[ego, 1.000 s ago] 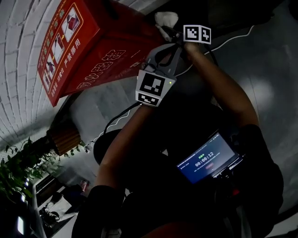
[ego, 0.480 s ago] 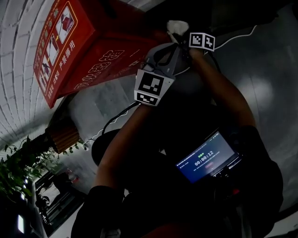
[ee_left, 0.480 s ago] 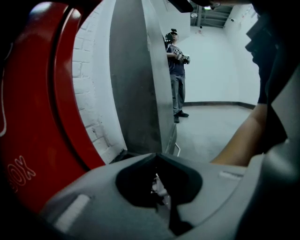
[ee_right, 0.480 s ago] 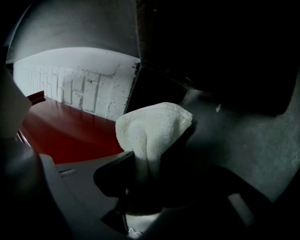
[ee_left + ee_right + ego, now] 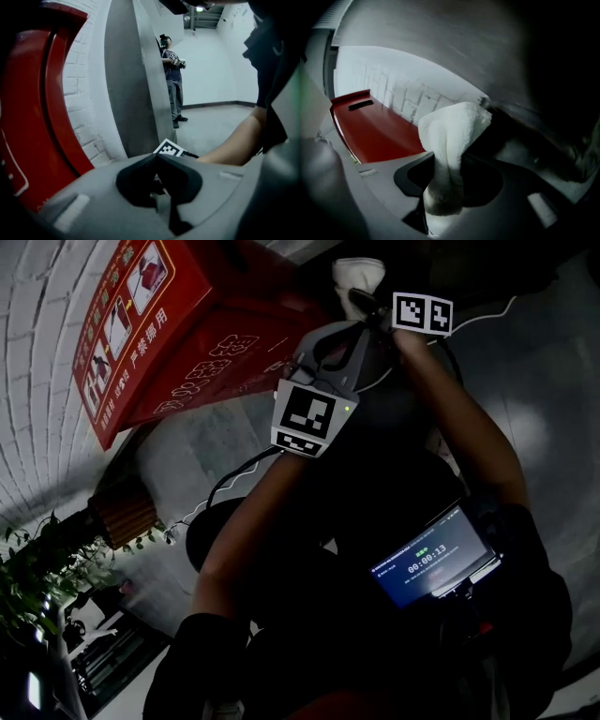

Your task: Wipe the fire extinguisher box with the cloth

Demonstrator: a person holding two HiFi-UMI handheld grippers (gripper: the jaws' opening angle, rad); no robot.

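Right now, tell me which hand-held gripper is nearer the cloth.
Right. The right hand-held gripper clamps the cloth; the left hand-held gripper sits close beside, jaws together, off the cloth.

A leafy plant [image 5: 37,589] stands near the brick wall [image 5: 37,352]; a screen [image 5: 433,566], perhaps a phone, glows.

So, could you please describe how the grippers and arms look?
The left gripper and right gripper have grey moulded bodies, each carrying a white cube with black square markers. A black cable trails beneath the left one. The person wears dark short sleeves.
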